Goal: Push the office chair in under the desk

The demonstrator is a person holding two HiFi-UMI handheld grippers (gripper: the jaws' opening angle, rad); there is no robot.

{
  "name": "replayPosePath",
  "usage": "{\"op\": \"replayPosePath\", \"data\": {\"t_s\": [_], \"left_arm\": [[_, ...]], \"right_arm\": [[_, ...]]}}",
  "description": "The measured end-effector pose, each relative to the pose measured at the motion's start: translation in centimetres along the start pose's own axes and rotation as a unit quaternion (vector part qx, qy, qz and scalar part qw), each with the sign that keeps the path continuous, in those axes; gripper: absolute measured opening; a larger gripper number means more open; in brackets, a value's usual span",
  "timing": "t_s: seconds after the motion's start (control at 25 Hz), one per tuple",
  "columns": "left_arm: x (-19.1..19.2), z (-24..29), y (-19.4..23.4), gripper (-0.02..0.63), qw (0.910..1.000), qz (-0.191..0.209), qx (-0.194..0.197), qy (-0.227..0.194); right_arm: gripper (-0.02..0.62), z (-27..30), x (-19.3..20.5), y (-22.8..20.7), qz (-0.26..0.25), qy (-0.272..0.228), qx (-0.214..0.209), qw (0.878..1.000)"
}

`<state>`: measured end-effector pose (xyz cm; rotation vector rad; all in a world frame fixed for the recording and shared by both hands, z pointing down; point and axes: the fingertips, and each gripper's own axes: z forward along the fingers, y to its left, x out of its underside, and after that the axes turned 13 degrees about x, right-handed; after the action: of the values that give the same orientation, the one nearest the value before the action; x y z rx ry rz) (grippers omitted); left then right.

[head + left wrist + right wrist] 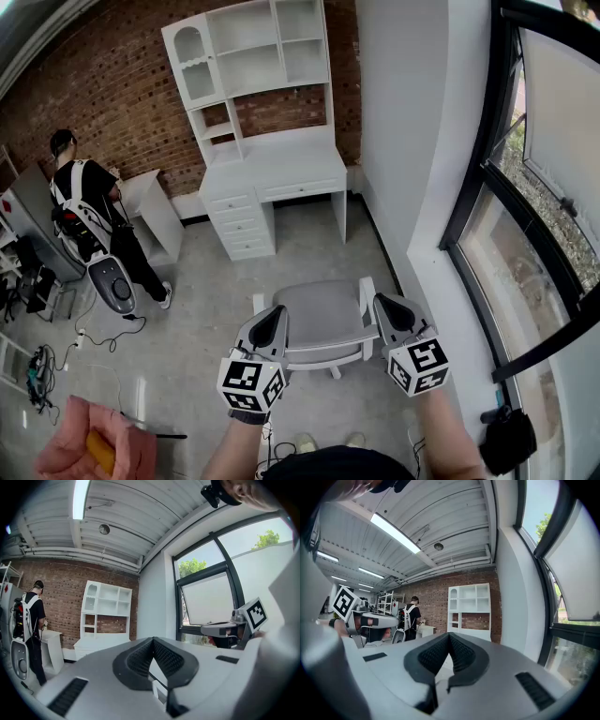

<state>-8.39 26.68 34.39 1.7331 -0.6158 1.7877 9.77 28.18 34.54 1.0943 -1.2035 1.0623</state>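
Note:
A grey office chair (319,321) with white armrests stands on the floor right in front of me, its seat facing a white desk (277,169) with drawers and a shelf hutch against the brick wall. An open stretch of floor lies between chair and desk. My left gripper (277,314) hovers over the chair's left side, jaws shut with nothing in them. My right gripper (387,305) is over the right armrest, also shut and empty. Whether either touches the chair cannot be told. Beyond the shut left gripper (153,639) and the shut right gripper (449,634), both gripper views show the desk (101,641) (471,620).
A person (89,211) in black with a white harness stands at the far left beside a low white cabinet (155,214). Cables (94,337) trail on the floor at left. A white column (412,141) and tall windows (534,216) close off the right side.

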Motion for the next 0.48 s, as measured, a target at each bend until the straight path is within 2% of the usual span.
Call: {"op": "replayPosePath", "data": {"t_s": [0.48], "left_arm": [[0.50, -0.51, -0.88, 0.006, 1.0000, -0.004, 0.000, 0.000]], "right_arm": [[0.003, -0.98, 0.22, 0.12, -0.001, 0.000, -0.007, 1.000]]}}
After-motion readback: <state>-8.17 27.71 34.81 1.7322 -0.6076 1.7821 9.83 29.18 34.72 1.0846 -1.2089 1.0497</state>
